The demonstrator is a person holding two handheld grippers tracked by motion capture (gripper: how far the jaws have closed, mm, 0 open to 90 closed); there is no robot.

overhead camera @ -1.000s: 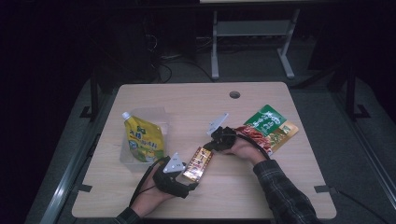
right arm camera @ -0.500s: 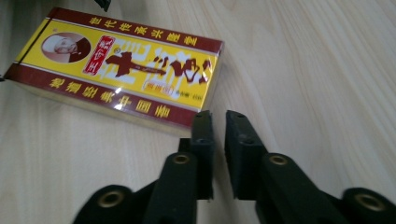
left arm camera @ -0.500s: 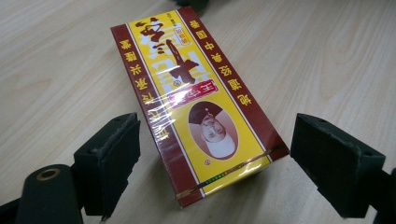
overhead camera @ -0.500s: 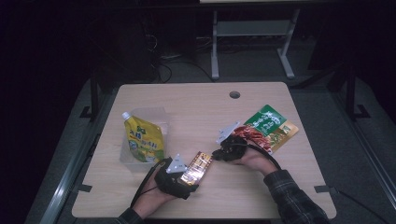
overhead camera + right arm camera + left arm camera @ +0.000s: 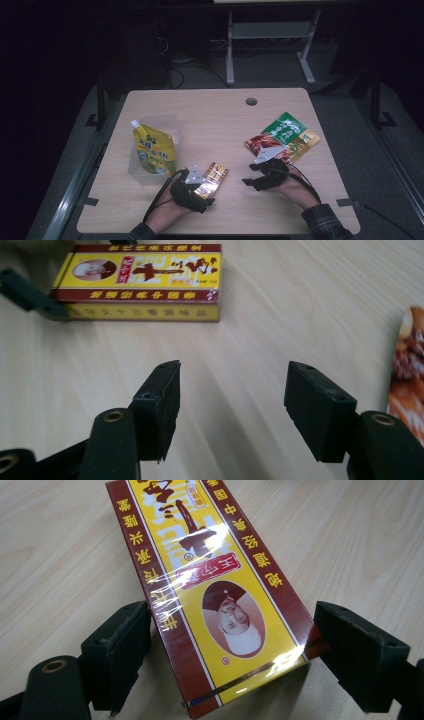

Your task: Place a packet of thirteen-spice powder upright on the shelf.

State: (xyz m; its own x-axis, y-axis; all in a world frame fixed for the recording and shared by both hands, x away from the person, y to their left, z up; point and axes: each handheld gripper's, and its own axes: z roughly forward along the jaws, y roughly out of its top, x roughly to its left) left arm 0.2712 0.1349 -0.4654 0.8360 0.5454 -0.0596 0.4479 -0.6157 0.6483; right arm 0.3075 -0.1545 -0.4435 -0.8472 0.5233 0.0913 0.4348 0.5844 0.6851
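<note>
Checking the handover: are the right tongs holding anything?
No, the right tongs stand open over bare table, with nothing between them.

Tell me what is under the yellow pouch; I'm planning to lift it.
The yellow pouch lies on a clear shallow tray on the table. Whatever sits in the tray beneath the pouch is covered.

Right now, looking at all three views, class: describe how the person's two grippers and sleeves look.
Both the left gripper and right gripper are black, each topped by a grey three-cornered plate, with black cables trailing back. Their jaws are blocky black pads on arms with brass-coloured rivets. The right sleeve is dark plaid.
</note>
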